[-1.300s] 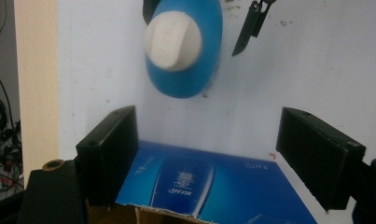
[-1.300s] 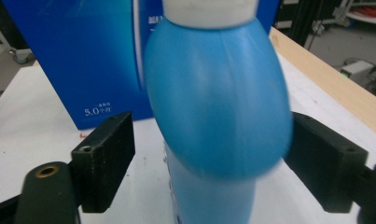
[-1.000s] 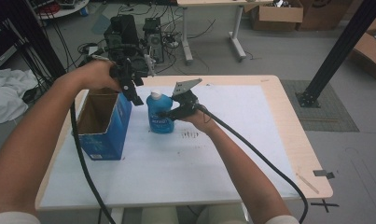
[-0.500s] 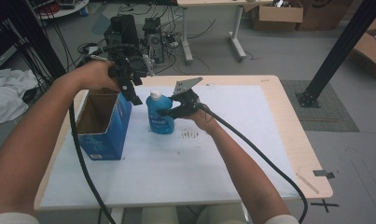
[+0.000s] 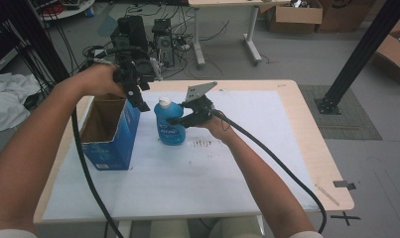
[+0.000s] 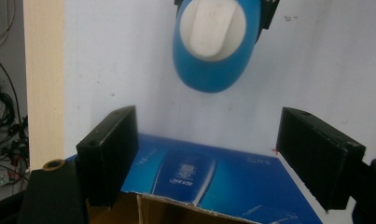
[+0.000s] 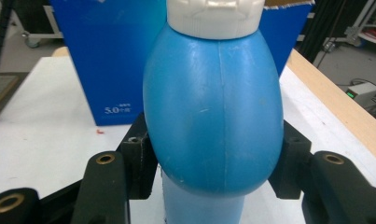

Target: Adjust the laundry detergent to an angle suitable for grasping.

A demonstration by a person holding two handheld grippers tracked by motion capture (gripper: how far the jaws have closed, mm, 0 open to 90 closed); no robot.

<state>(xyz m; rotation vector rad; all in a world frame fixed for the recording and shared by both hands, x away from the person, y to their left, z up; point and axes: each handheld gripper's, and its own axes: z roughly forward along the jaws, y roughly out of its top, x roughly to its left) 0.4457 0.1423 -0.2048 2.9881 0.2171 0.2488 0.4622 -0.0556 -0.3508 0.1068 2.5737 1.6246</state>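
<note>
Standing upright on the white-covered desk [image 5: 247, 163]: a blue bottle [image 5: 169, 124], long axis vertical, white cap [image 5: 164, 103] pointing straight up. Sitting just right of an open blue box [image 5: 110, 134], apart from it by a narrow gap, near the desk's middle-left.

Clamping the bottle's belly from the right: the right hand-held gripper [image 5: 180, 119], jaws having just been closing, now pressing on both flanks of the blue body, as the right gripper view shows with the black pads hugging the bottle [image 7: 213, 116] on either side below its widest bulge. Showing a vertical mould seam down the centre of the body and a ribbed white cap [image 7: 214, 16] at the top edge.

Hovering above the box's far rim, beside and above the bottle: the left hand-held gripper [image 5: 138, 96], jaws standing well apart with nothing between them. Looking straight down in the left gripper view onto the bottle [image 6: 216, 44], its cap [image 6: 212, 30] appearing as a white oval with a raised flip lid.

Reading "5.0" in white on the box's side [image 7: 115, 70] in the right gripper view, followed by characters too small to make out. Bearing a pale label on the bottle's front in the high view, writing too blurred to read; printed lettering on the box panel [image 6: 209, 175] likewise illegible.
</note>
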